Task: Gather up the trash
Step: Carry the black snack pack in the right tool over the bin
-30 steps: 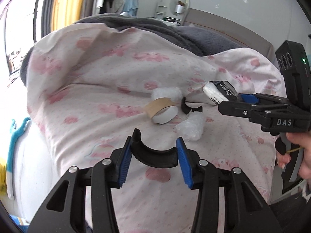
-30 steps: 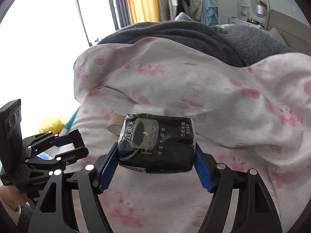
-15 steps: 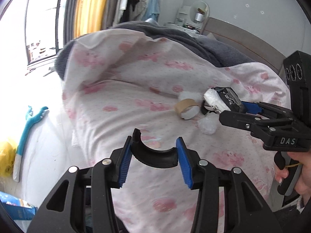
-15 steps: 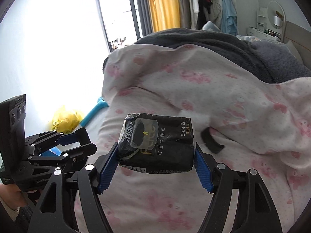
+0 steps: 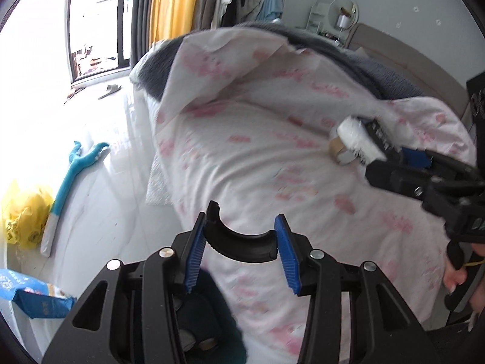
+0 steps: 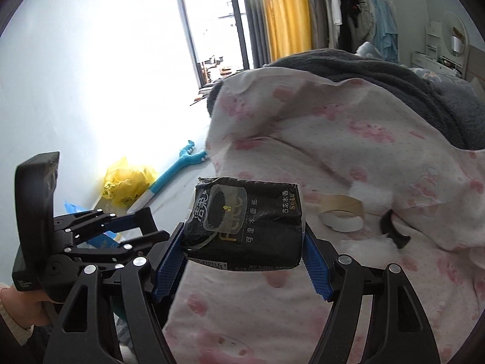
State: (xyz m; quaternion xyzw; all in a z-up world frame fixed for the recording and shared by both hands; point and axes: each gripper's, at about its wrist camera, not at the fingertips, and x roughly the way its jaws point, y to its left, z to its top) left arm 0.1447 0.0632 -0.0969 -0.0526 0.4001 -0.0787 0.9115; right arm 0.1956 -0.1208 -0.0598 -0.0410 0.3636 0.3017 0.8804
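My left gripper (image 5: 241,241) is shut on a curved black plastic piece (image 5: 239,239), held over the near edge of the bed with its pink-patterned cover (image 5: 257,157). My right gripper (image 6: 244,250) is shut on a black wet-wipe packet (image 6: 245,224); the same packet (image 5: 363,142) shows at the right of the left wrist view. On the cover lie a tape roll (image 6: 342,215), a white wad (image 6: 368,195), a second black curved piece (image 6: 392,232) and another white scrap (image 6: 368,247). The left gripper (image 6: 136,230) also appears at the lower left of the right wrist view.
On the white floor left of the bed lie a yellow plastic bag (image 5: 25,210), a blue long-handled tool (image 5: 71,173) and a blue packet (image 5: 33,297). A dark bin (image 5: 209,327) sits below my left gripper. A grey blanket (image 6: 394,72), window and hanging clothes lie beyond.
Both grippers swung left, away from the trash on the cover toward the bed's edge and floor. Each still holds its item. The bin, yellow bag and blue packet came into view.
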